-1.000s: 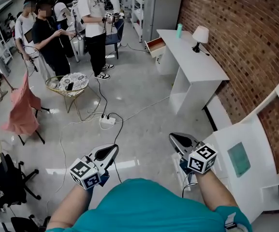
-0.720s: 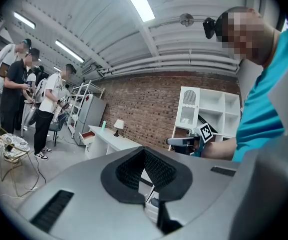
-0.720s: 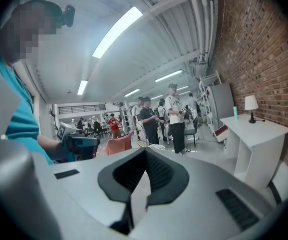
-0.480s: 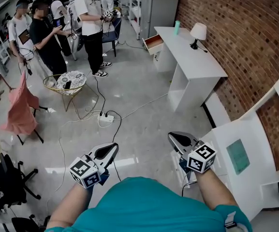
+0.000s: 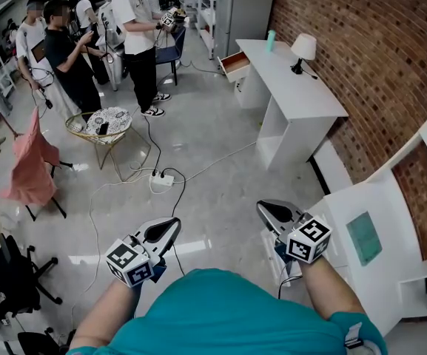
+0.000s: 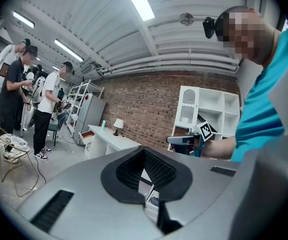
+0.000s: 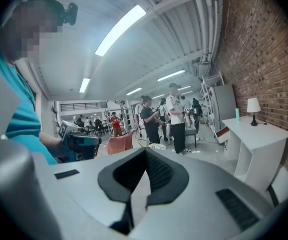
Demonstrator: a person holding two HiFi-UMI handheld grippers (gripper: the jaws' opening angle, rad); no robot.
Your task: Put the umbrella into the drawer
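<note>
No umbrella shows in any view. The drawer (image 5: pixel 235 65) stands pulled out, reddish-brown inside, at the far end of a white desk (image 5: pixel 302 102); it also shows as the open drawer (image 6: pixel 87 134) (image 7: pixel 222 132) in both gripper views. My left gripper (image 5: pixel 173 224) (image 6: pixel 144 156) is held level above the floor, jaws shut and empty. My right gripper (image 5: pixel 262 208) (image 7: pixel 144 156) hovers beside it, also shut on nothing. Both are far from the desk.
A lamp (image 5: pixel 304 50) and a teal bottle (image 5: pixel 271 41) stand on the desk. A white shelf unit (image 5: pixel 376 250) is close on my right. A power strip with cables (image 5: pixel 163 180), a round wire table (image 5: pixel 101 124), a pink-draped chair (image 5: pixel 32 168) and several people (image 5: pixel 140 35) fill the left.
Both grippers have stayed where they were, still shut. The head view has shifted slightly, and the people at the back have moved a little.
</note>
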